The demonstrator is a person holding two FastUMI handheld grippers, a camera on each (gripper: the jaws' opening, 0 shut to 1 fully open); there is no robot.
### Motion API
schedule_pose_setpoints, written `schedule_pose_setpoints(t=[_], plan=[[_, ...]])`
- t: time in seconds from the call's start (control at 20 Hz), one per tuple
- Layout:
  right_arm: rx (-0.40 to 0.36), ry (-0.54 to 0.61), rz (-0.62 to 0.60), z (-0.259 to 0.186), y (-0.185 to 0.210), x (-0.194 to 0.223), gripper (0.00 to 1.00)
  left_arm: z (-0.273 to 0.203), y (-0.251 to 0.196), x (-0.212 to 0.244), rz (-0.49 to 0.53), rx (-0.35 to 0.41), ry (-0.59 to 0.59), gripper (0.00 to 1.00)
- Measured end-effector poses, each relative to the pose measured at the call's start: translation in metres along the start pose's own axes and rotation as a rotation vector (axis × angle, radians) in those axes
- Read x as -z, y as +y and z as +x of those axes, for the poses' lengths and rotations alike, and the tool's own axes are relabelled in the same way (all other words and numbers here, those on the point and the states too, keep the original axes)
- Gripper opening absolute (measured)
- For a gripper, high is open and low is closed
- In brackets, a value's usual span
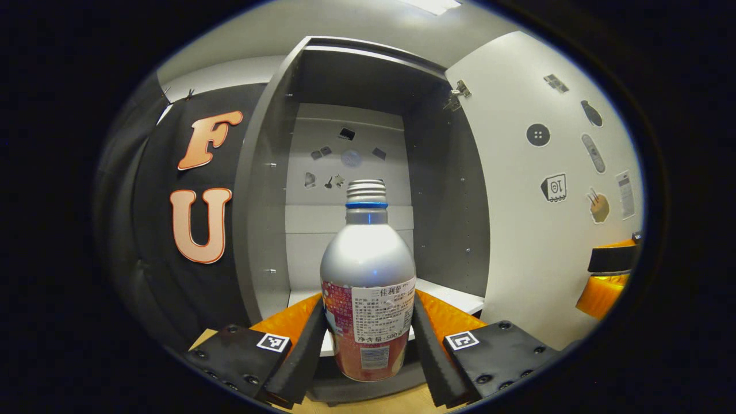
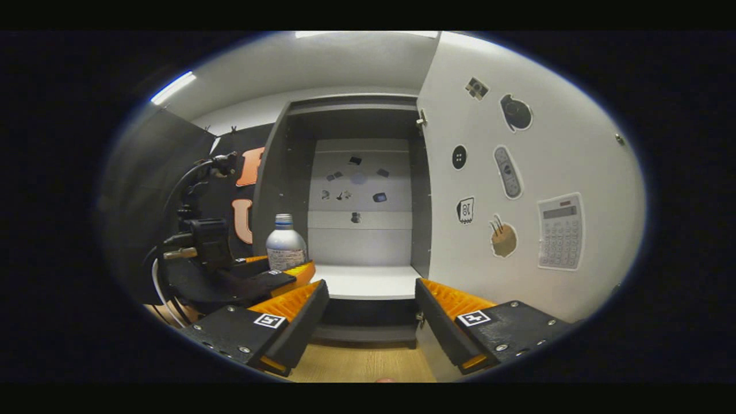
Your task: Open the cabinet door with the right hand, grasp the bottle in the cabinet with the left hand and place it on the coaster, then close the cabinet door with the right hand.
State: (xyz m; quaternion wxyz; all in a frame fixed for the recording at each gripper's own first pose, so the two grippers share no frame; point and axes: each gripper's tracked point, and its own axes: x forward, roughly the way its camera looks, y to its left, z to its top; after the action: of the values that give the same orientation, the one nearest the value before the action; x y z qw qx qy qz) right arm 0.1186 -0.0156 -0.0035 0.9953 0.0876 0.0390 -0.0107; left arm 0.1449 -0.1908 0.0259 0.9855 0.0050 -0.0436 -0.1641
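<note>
A silver aluminium bottle (image 1: 368,259) with a blue neck ring and a printed label stands upright between the fingers of my left gripper (image 1: 368,302), which press on both of its sides. It hangs in front of the open grey cabinet (image 1: 351,75). In the right gripper view the bottle (image 2: 286,244) and the left gripper (image 2: 279,267) are left of the cabinet opening (image 2: 362,230), outside it. My right gripper (image 2: 371,307) stands open with nothing between its fingers, facing the cabinet shelf (image 2: 368,282). The white door (image 2: 517,230) is swung wide open on the right.
Stickers cover the inside of the door (image 1: 540,190) and the cabinet's back wall (image 1: 345,155). A wooden tabletop (image 2: 362,362) lies below the cabinet. The right gripper (image 1: 609,276) shows at the far right near the door. Cables hang behind the left gripper (image 2: 184,241).
</note>
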Motion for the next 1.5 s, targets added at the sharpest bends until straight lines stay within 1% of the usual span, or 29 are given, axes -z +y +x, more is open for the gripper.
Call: schedule_pose_setpoints(t=[0.25, 0.5, 0.55, 0.6, 0.65, 0.8, 0.9, 1.0, 1.15, 1.35, 1.4, 1.45, 1.5], plan=[[0.054, 0.001, 0.006, -0.010, 0.008, 0.001, 0.93, -0.043, 0.014, 0.015, -0.020, 0.033, 0.017, 0.84], [0.147, 0.045, -0.001, -0.028, 0.008, 0.012, 0.93, -0.091, 0.033, 0.047, 0.013, 0.060, 0.011, 0.84], [0.158, 0.054, -0.007, -0.032, 0.007, 0.014, 0.93, -0.100, 0.036, 0.053, 0.018, 0.061, 0.003, 0.84], [0.164, 0.064, -0.011, -0.035, 0.008, 0.016, 0.93, -0.108, 0.038, 0.058, 0.023, 0.060, -0.004, 0.82], [0.166, 0.077, -0.015, -0.038, 0.009, 0.020, 0.93, -0.116, 0.040, 0.067, 0.026, 0.059, -0.004, 0.83], [0.146, 0.103, -0.040, -0.045, 0.014, 0.026, 0.93, -0.138, 0.040, 0.099, 0.004, 0.053, 0.022, 0.84], [0.132, 0.114, -0.061, -0.047, 0.015, 0.031, 0.93, -0.152, 0.040, 0.127, -0.014, 0.032, 0.040, 0.83], [0.107, 0.125, -0.066, -0.047, 0.019, 0.037, 0.93, -0.162, 0.040, 0.149, -0.006, 0.009, 0.047, 0.84], [0.075, 0.178, -0.062, -0.053, 0.023, 0.050, 0.93, -0.173, 0.038, 0.185, 0.006, -0.007, 0.074, 0.83], [0.064, 0.230, -0.045, -0.061, 0.025, 0.063, 0.93, -0.188, 0.029, 0.235, -0.015, -0.011, 0.143, 0.84], [0.065, 0.237, -0.041, -0.061, 0.026, 0.066, 0.93, -0.192, 0.028, 0.244, -0.022, -0.012, 0.156, 0.85], [0.065, 0.243, -0.040, -0.062, 0.026, 0.067, 0.94, -0.195, 0.027, 0.254, -0.023, -0.018, 0.167, 0.83], [0.061, 0.249, -0.041, -0.063, 0.026, 0.068, 0.93, -0.197, 0.026, 0.263, -0.020, -0.022, 0.178, 0.84]])
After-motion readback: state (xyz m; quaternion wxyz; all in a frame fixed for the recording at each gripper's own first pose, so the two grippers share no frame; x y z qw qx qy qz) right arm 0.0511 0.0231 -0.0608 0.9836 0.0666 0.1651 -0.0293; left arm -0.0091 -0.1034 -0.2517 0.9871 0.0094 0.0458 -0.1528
